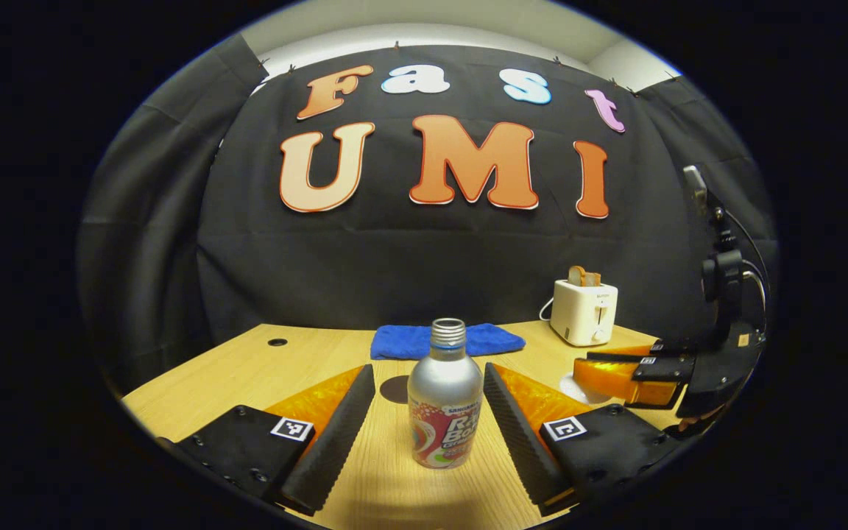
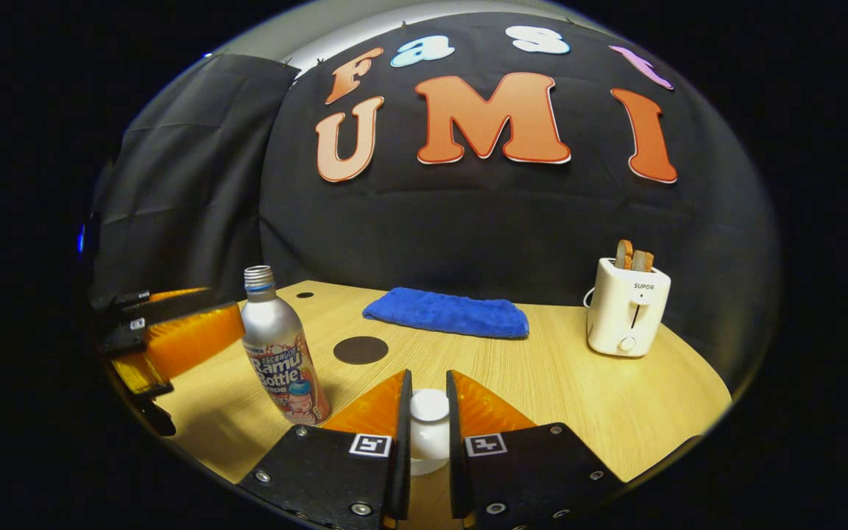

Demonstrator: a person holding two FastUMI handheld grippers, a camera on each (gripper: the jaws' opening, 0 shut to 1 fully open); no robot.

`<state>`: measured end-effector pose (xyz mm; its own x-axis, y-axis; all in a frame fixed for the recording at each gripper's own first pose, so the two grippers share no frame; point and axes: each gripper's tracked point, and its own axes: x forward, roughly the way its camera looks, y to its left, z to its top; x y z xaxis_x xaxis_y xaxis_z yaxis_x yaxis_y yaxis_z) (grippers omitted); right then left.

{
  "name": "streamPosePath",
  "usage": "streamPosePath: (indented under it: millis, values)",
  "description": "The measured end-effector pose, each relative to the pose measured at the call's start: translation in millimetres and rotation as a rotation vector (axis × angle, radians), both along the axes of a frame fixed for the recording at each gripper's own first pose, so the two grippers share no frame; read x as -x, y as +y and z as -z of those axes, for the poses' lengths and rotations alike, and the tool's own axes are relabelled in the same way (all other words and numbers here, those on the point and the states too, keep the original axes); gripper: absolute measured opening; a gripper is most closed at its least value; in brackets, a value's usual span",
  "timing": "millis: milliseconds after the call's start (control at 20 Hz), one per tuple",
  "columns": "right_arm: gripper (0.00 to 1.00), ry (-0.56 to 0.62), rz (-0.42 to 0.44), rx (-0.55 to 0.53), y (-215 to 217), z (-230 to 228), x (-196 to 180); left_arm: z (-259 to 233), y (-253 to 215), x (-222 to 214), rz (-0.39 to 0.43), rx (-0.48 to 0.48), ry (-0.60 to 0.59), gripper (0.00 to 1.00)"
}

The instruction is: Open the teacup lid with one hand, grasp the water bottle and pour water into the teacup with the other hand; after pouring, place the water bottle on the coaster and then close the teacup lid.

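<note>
A pale wooden table (image 2: 542, 368) stands against the booth's black cloth wall. At its back edge lies a folded blue cloth (image 2: 447, 311), long side running across the table. To the right of the cloth stands a white toaster (image 2: 628, 315) with two bread slices poking from its slots. In front of the cloth, flat on the wood, sits a round dark coaster (image 2: 360, 350), bare on top.

The silver water bottle (image 1: 444, 397) stands upright, long axis vertical, its uncapped threaded neck pointing straight up. In the left gripper view it is centred between the fingers of the left gripper (image 1: 430, 419), which is spread wide, with a gap on either side (neither finger touches it). The coaster lies just behind the bottle.

In the right gripper view the right gripper (image 2: 428, 423) has its fingers drawn in close on the white teacup lid (image 2: 429, 406); the teacup (image 2: 428, 450) below is mostly hidden between them.
</note>
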<state>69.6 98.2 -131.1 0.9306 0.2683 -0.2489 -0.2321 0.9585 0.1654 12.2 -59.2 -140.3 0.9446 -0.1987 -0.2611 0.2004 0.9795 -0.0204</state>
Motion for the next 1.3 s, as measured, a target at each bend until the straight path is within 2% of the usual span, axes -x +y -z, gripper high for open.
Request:
streamPosePath:
  millis: [200, 250, 300, 700, 750, 800, 900, 1000, 1100, 1150, 1300]
  values:
    - [0.22, -0.016, 0.03, 0.004, -20.7, -4.7, 3.9, 27.6, -8.3, -3.3, 0.017, 0.003, 0.059, 0.98]
    - [0.18, -0.018, 0.035, -0.001, -25.4, -5.4, 5.5, 35.2, -10.0, -2.8, 0.022, 0.008, 0.081, 0.98]
    - [0.22, -0.018, 0.04, -0.007, -29.2, -5.7, 5.9, 42.2, -11.3, -3.6, 0.021, 0.013, 0.104, 0.98]
    - [0.22, -0.018, 0.099, -0.015, -71.8, -3.5, 15.0, 74.5, -8.5, -11.6, -0.008, 0.007, 0.194, 0.97]
    - [0.22, -0.015, 0.102, -0.025, -75.2, -3.0, 16.1, 73.5, -9.7, -13.6, -0.014, -0.002, 0.188, 0.94]
    - [0.22, -0.014, 0.108, -0.03, -78.8, -2.5, 17.0, 74.6, -9.8, -14.0, -0.015, -0.017, 0.193, 0.88]
    - [0.22, -0.02, 0.122, -0.032, -88.4, -3.3, 18.9, 70.6, -7.4, -14.5, -0.02, -0.065, 0.191, 0.84]
    - [0.22, -0.026, 0.13, -0.033, -95.7, -5.3, 21.1, 65.0, -5.6, -15.8, -0.014, -0.116, 0.164, 0.87]
    - [0.22, -0.027, 0.135, -0.031, -102.1, -5.9, 23.9, 56.8, -2.9, -18.9, -0.01, -0.18, 0.14, 0.84]
    - [0.22, -0.03, 0.139, -0.027, -106.1, -5.6, 25.5, 51.1, -1.9, -25.4, -0.009, -0.224, 0.128, 0.87]
    - [0.22, -0.037, 0.147, -0.035, -114.2, -6.8, 31.2, 42.3, 7.0, -32.0, -0.015, -0.367, 0.093, 0.88]
